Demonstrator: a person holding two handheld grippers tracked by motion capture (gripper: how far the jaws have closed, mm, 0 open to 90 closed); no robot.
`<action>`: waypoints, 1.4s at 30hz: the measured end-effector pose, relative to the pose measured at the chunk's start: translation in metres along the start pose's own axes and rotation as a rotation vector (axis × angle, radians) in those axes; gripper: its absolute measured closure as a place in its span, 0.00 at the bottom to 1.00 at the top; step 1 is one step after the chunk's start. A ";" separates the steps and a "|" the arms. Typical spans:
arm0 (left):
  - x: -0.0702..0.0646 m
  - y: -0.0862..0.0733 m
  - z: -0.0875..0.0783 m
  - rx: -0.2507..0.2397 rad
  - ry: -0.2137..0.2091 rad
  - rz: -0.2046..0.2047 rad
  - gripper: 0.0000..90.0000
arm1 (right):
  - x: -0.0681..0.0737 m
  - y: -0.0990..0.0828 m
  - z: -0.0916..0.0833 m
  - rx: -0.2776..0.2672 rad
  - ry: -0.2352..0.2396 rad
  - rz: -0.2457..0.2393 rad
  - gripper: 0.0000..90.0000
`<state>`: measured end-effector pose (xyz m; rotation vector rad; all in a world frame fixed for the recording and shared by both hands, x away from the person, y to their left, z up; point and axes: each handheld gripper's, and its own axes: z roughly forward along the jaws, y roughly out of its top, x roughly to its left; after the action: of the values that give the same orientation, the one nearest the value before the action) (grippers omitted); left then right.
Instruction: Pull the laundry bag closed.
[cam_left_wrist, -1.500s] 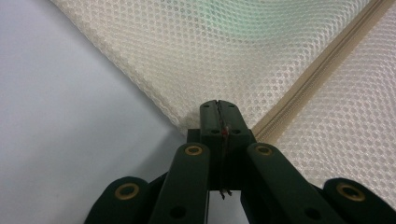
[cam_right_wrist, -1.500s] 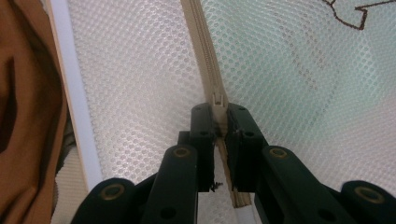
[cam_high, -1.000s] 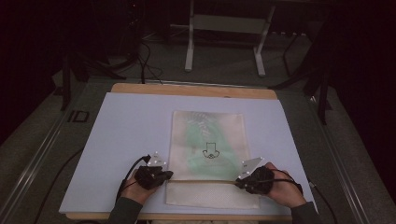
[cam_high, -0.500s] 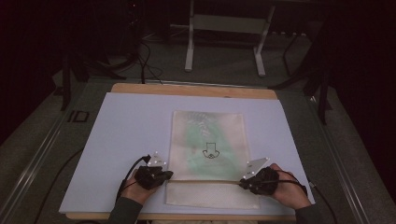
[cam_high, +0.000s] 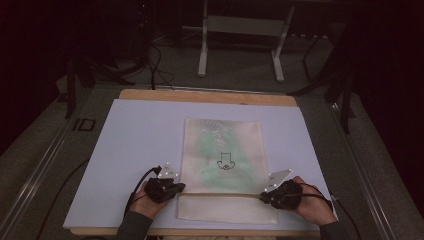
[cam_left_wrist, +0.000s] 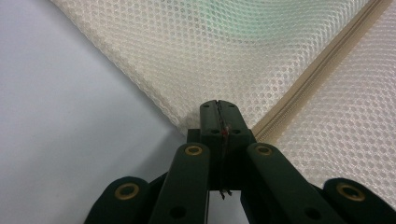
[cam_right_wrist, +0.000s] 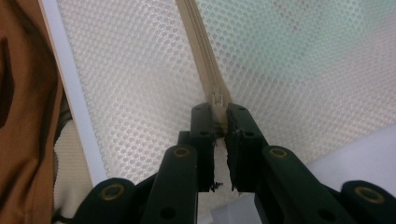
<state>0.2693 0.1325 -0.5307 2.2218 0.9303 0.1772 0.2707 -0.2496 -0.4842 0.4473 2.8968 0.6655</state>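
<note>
a cream mesh bag (cam_high: 222, 155) lies flat mid-table, its zip (cam_high: 220, 194) running crosswise between the grippers. the right gripper (cam_right_wrist: 219, 119) pinches the zip pull (cam_right_wrist: 215, 99) at the right end; the left gripper (cam_left_wrist: 218, 114) clamps the bag's left edge, jaws pressed together. honeycomb mesh, soft and limp.

Fixed high view from above the person's side, facing forward and down over the white table (cam_high: 135, 140), left gripper view and right gripper view riding low and very close, looking along their own jaws, all three sharing the mesh bag (cam_high: 222, 150) (cam_left_wrist: 261, 51) (cam_right_wrist: 140, 70) and its zipper (cam_high: 220, 194) (cam_left_wrist: 308, 84) (cam_right_wrist: 201, 51)
</note>
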 end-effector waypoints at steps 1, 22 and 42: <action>0.000 0.000 0.000 0.000 0.000 0.000 1.00 | 0.000 -0.002 -0.001 -0.002 0.001 0.007 0.92; 0.000 0.000 0.000 0.000 -0.001 -0.003 0.99 | -0.005 -0.018 -0.003 -0.002 0.007 0.055 0.92; 0.000 0.000 0.000 -0.001 -0.002 -0.002 1.00 | -0.010 -0.032 -0.008 -0.014 0.021 0.093 0.91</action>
<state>0.2693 0.1325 -0.5308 2.2200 0.9305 0.1740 0.2706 -0.2836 -0.4905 0.5797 2.9036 0.7078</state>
